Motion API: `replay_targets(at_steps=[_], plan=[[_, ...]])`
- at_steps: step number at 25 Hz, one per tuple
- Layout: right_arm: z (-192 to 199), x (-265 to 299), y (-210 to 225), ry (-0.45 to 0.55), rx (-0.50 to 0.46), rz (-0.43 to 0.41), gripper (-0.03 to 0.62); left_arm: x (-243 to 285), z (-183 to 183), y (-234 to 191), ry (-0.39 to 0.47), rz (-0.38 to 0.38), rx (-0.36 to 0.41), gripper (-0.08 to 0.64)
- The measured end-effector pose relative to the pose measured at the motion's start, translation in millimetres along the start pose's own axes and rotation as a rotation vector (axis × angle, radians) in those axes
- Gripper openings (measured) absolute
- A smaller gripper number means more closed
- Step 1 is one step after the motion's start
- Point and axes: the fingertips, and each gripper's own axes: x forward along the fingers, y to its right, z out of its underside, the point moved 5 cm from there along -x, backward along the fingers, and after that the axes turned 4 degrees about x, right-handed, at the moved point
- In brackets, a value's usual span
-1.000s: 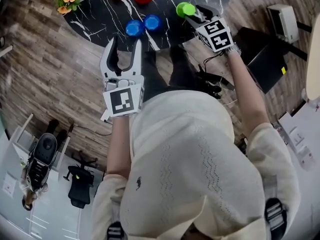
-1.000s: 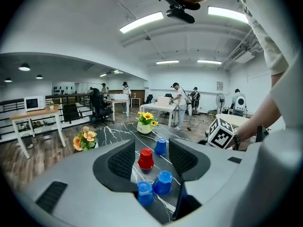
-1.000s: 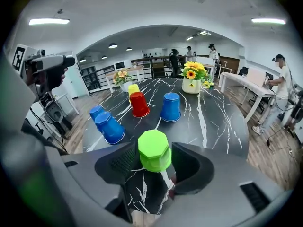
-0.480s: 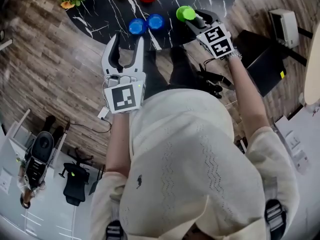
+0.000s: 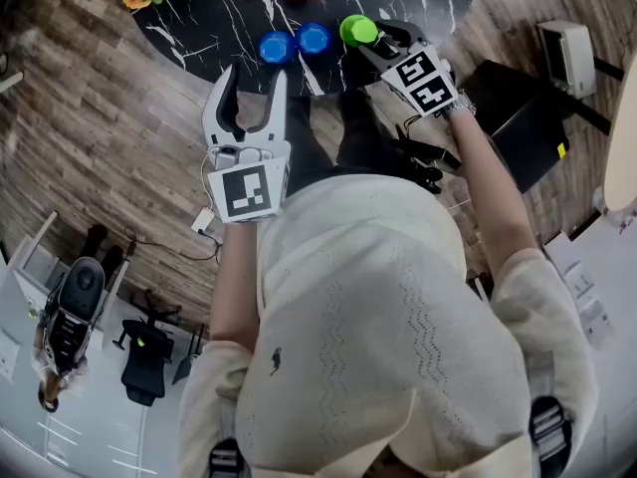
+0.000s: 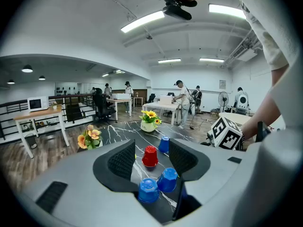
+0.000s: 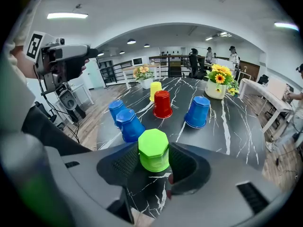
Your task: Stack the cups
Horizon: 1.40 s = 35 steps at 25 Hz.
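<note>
Gripping the green cup (image 7: 153,148) near the desk's (image 7: 227,126) near edge, the right gripper's (image 7: 153,161) jaws, just closed, should be kept clenched until it is lowered squarely over a blue cup (image 7: 130,124); the left gripper's (image 5: 251,80) jaws gape empty.

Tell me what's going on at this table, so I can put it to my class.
A person holding a gripper in each hand is stacking upturned cups on a black marble table. The right gripper has just been closing its jaws and clamps the green cup, beside two blue cups. The left gripper is open and empty, held back from the cups. A red cup, a yellow cup and a third blue cup stand unstacked.
</note>
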Motion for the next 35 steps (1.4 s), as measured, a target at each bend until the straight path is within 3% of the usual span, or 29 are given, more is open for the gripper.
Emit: replay_targets(at_steps=[18,23,35], plan=[[-7,11,-18,0.003,-0.012,-0.031,0.215,-2,8,-12,-0.007,-0.005,0.004,0.244],[-11,5,-18,0.030,0.051,-0.071,0.276,2,9,-11,-0.007,-0.001,0.001,0.243],[-49,-16,42,0.119,0.054,0.036,0.264,22,-9,-7,0.020,0.002,-0.001,0.244]])
